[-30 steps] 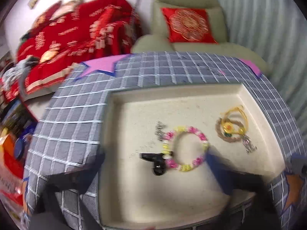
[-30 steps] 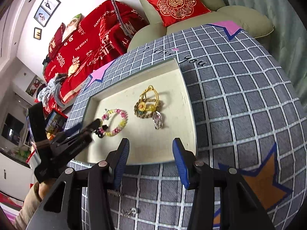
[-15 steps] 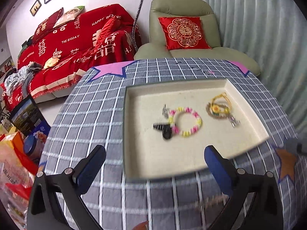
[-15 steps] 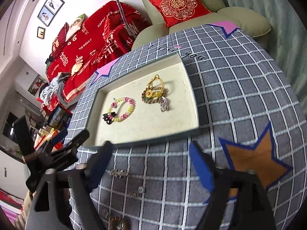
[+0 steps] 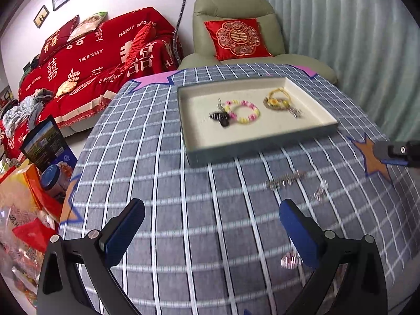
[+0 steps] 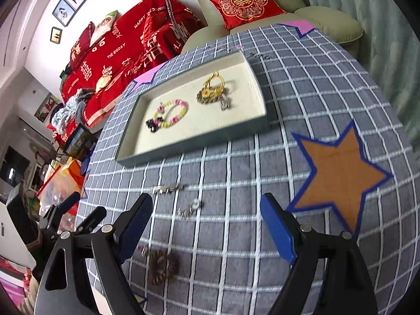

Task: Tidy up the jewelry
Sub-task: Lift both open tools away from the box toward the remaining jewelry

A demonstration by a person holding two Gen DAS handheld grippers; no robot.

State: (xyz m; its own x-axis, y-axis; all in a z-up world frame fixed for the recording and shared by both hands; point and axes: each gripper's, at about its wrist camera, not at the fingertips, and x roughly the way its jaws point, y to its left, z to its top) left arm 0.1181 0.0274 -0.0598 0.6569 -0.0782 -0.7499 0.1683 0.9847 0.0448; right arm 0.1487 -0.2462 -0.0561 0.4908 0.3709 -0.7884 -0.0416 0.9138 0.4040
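A cream-lined tray (image 5: pixel 262 141) (image 6: pixel 189 147) sits on the grey checked tablecloth. It holds a pink and yellow bead bracelet (image 5: pixel 242 111) (image 6: pixel 172 113) with a black piece beside it, and a yellow and brown bracelet (image 5: pixel 278 101) (image 6: pixel 211 92). Loose on the cloth in front of the tray lie a silver bar piece (image 5: pixel 284 181) (image 6: pixel 166 189), a small silver charm (image 5: pixel 319 193) (image 6: pixel 190 208) and a brown bead bracelet (image 6: pixel 161 266). My left gripper (image 5: pixel 211 233) is open and empty above the cloth. My right gripper (image 6: pixel 207 231) is open and empty, near the loose pieces.
An orange star patch (image 6: pixel 338 176) lies right of the right gripper. Off the table's left edge stand bags and boxes (image 5: pixel 31 183). A red-covered sofa (image 5: pixel 92 60) and a green armchair (image 5: pixel 236 39) stand behind. A curtain (image 5: pixel 354 39) hangs at the right.
Both grippers have pulled back from the tray toward the near side of the table. The loose pieces on the cloth have come into view. The right jaws have widened.
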